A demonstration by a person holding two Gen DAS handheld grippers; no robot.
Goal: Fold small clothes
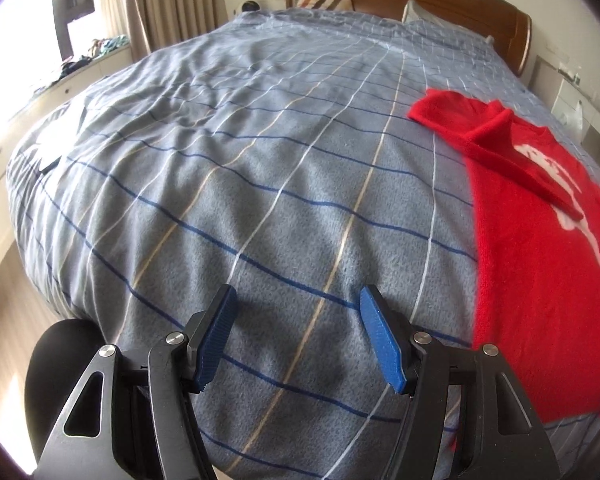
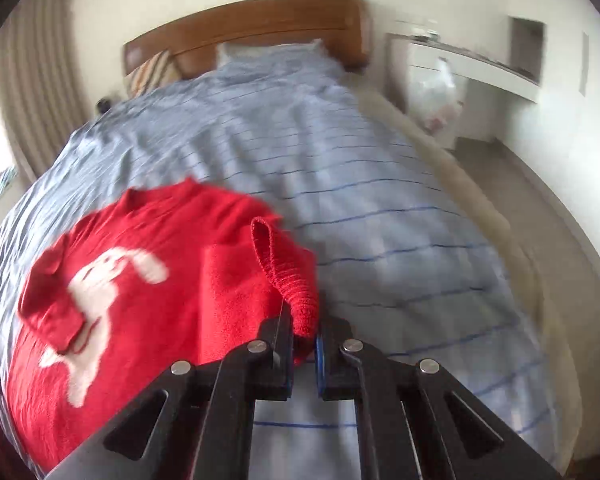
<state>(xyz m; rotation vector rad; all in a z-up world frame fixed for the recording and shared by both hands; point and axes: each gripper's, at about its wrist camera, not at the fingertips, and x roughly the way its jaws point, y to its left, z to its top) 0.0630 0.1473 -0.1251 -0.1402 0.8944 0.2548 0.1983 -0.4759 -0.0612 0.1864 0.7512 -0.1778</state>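
Checked bedding covers the bed (image 1: 260, 184), with a wooden headboard (image 2: 260, 24) beyond. On it lies the red sweater (image 2: 140, 280), one sleeve (image 1: 516, 160) already folded across its chest. Right tongs (image 2: 305, 344) are clamped on the other sleeve's cuff (image 2: 292, 276), lifted off the bed. Left tongs (image 1: 296, 300) stand wide and empty over bare bedding, beside the sweater. Blur hides how deep the cuff sits, perhaps shallowly; a quick swing could slip it free, or drag the unpinned body askew.
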